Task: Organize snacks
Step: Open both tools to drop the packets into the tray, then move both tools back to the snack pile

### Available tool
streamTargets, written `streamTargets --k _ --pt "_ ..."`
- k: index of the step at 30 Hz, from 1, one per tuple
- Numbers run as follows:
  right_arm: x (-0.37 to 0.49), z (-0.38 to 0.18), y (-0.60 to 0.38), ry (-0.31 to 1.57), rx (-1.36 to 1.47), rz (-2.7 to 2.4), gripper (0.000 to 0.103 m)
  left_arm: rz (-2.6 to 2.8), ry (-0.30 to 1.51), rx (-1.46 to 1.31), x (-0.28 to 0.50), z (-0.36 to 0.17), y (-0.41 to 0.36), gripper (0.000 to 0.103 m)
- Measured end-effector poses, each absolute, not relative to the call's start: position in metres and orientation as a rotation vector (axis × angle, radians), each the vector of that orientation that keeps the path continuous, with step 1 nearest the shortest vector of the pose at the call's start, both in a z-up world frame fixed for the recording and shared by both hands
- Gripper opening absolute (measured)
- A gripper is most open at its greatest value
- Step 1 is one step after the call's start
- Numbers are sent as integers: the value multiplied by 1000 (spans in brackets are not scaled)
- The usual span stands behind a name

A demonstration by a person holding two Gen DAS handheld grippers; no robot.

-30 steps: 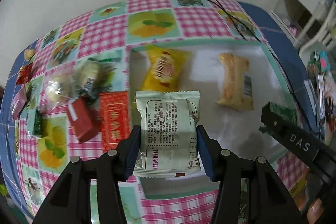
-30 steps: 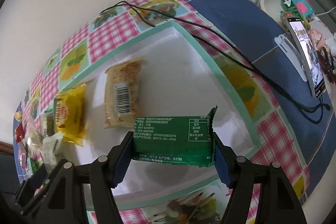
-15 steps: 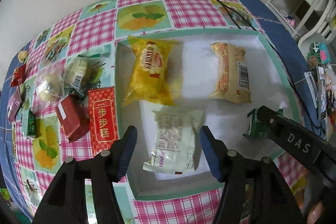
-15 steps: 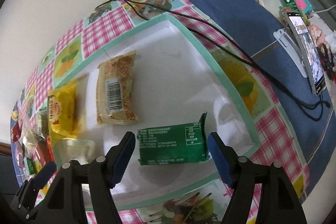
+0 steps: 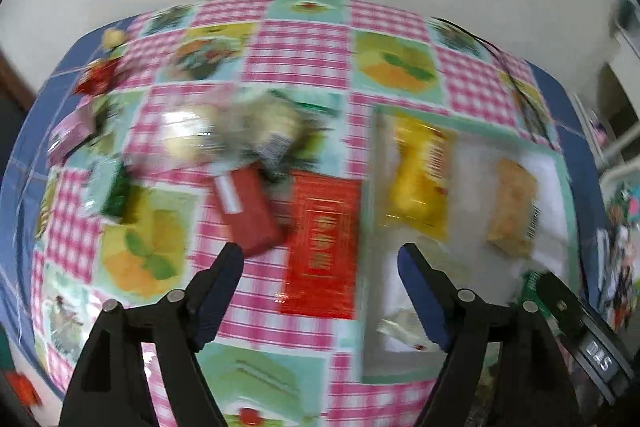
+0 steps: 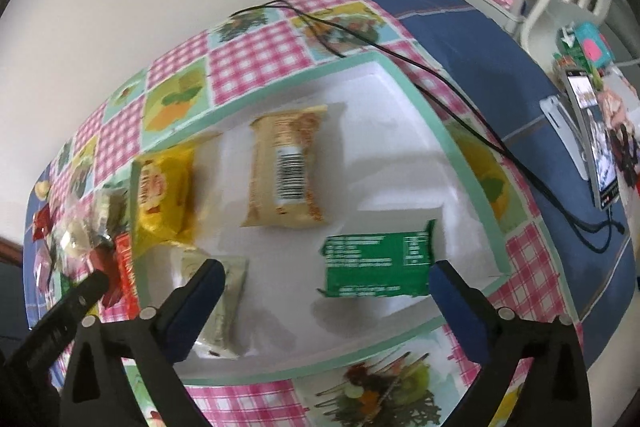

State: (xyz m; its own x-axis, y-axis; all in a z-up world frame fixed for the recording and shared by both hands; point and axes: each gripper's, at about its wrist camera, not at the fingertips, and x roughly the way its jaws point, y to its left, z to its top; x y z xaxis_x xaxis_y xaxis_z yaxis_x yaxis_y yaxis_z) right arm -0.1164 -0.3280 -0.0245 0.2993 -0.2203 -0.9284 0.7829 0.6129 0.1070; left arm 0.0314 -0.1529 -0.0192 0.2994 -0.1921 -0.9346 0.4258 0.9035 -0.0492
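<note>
My left gripper (image 5: 322, 259) is empty, its jaws still opening, and it hangs over a flat red packet (image 5: 320, 243) on the checked cloth; this view is blurred. To its right is the white tray (image 5: 560, 163) with a yellow packet (image 5: 420, 183), a tan packet (image 5: 514, 211) and a pale packet (image 5: 400, 323) lying in it. My right gripper (image 6: 326, 273) is opening wide above the green packet (image 6: 378, 261), which lies flat in the tray (image 6: 472, 195); the pads do not press it. The tan (image 6: 286, 167), yellow (image 6: 164, 187) and pale (image 6: 224, 303) packets show here too.
Loose snacks lie on the cloth left of the tray: a dark red box (image 5: 248, 211), clear-wrapped buns (image 5: 192, 135), a small green pack (image 5: 108, 187), a pink one (image 5: 70, 135). A black cable (image 6: 440, 79) runs past the tray. A phone on a stand (image 6: 596, 147) is at right.
Both grippers let go of their packets, which now lie in the tray, and opened. The left one swung left over the cloth. The right one drew back slightly.
</note>
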Motion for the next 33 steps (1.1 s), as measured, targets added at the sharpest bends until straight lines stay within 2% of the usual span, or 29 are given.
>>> streamTargets --k 3,11,25,33 --pt "-109 -21 -318 1068 604 -699 103 -349 1175 223 42 -19 -135 92" --pt "-84 -13 -287 1064 571 -606 103 -294 1147 189 54 -14 -108 97" --pt "-31 -21 -217 1092 533 -475 103 -216 1156 118 78 -11 -55 97" --pt "-11 -21 -190 1011 571 -407 103 -165 1161 59 96 -10 -15 97"
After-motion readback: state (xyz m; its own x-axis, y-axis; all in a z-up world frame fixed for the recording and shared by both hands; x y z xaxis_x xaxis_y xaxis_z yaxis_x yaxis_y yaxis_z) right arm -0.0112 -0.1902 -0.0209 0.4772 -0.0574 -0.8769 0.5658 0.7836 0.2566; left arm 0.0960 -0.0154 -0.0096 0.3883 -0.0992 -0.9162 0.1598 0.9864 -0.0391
